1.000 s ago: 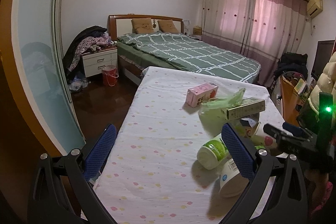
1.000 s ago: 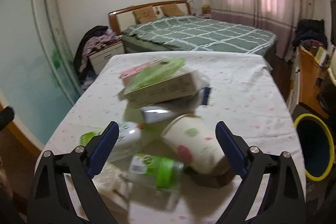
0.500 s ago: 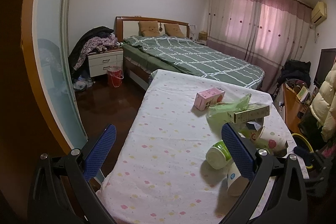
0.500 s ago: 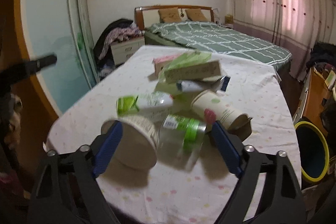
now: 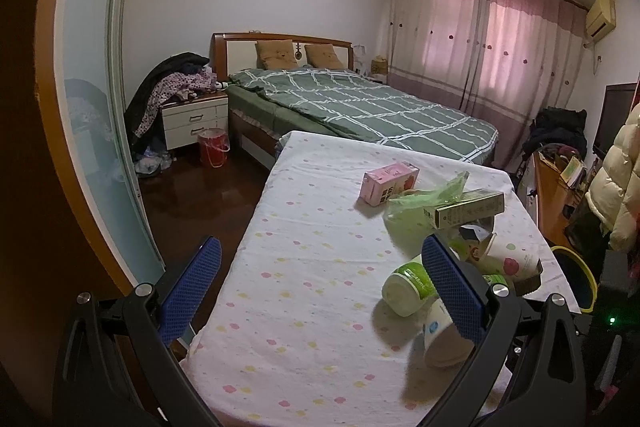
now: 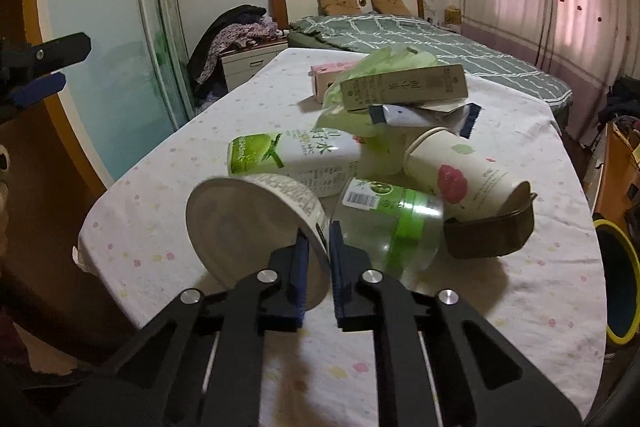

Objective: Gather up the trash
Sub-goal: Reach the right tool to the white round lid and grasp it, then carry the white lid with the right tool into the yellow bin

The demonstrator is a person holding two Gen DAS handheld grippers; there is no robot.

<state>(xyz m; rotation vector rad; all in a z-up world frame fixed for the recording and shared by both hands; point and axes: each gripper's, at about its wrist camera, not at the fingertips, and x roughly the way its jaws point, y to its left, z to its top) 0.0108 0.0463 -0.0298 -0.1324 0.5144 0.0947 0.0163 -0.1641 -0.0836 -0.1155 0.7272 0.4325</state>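
Note:
A pile of trash lies on the dotted tablecloth (image 6: 520, 291). My right gripper (image 6: 319, 241) is shut on the rim of a white paper tub (image 6: 256, 223), which lies tipped on its side. Beside it are a clear bottle with a green label (image 6: 390, 223), a white and green bottle (image 6: 296, 157), a paper cup (image 6: 466, 175) in a brown sleeve, a long carton (image 6: 404, 87), a green bag (image 6: 380, 61) and a pink box (image 6: 332, 73). My left gripper (image 5: 316, 287) is open and empty over the table's near left edge; the tub (image 5: 440, 337) sits behind its right finger.
A bin with a yellow rim (image 6: 618, 283) stands on the floor right of the table. A bed (image 5: 360, 111) lies beyond the table, with a nightstand (image 5: 194, 121) and red bucket (image 5: 214, 147) at left. A glass sliding door (image 5: 92, 107) is at far left.
My right gripper has closed from wide open onto the paper tub's rim. The left gripper has drawn back and stayed open.

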